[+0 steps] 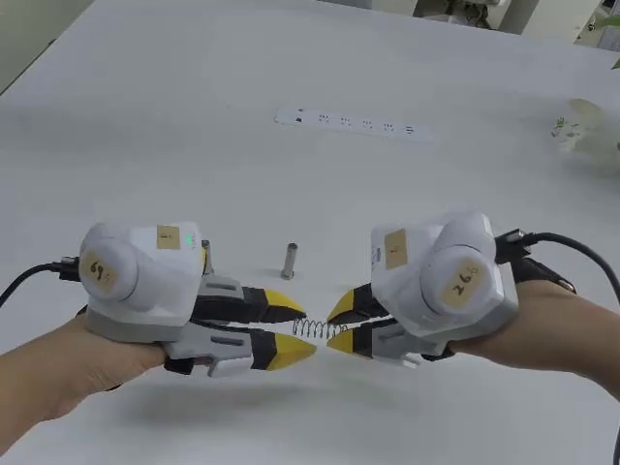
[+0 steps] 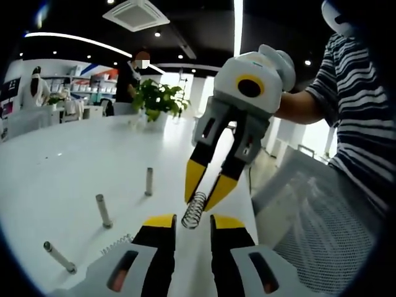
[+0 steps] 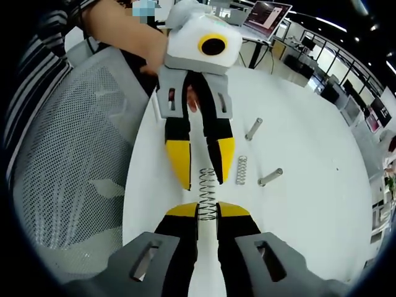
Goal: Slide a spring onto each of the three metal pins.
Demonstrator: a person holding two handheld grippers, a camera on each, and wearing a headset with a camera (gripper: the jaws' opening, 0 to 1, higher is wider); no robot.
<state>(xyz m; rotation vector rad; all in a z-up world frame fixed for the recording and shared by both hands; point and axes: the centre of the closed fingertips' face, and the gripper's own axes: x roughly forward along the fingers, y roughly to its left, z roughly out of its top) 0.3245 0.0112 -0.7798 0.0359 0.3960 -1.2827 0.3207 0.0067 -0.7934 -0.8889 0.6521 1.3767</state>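
Between facing fingertips: spring [image 1: 320, 329], off table [image 1: 174, 145], one end pinched by right gripper [image 1: 339, 329], other end inside spread jaws of left gripper [image 1: 298, 331], seemingly unclamped. Keep coil straight; close left gently near its end before loosening right; then line bore over upright pin [image 1: 289, 262] beyond fingertips. From left gripper view: three pins [image 2: 103, 210] bare, spare spring [image 2: 117, 245] beside own finger. From head view: one pin clear.

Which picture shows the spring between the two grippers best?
The right gripper view: the spring runs lengthwise mid-picture, every coil clear. The left gripper view shows it shorter and tilted. The head view shows it small, sideways.
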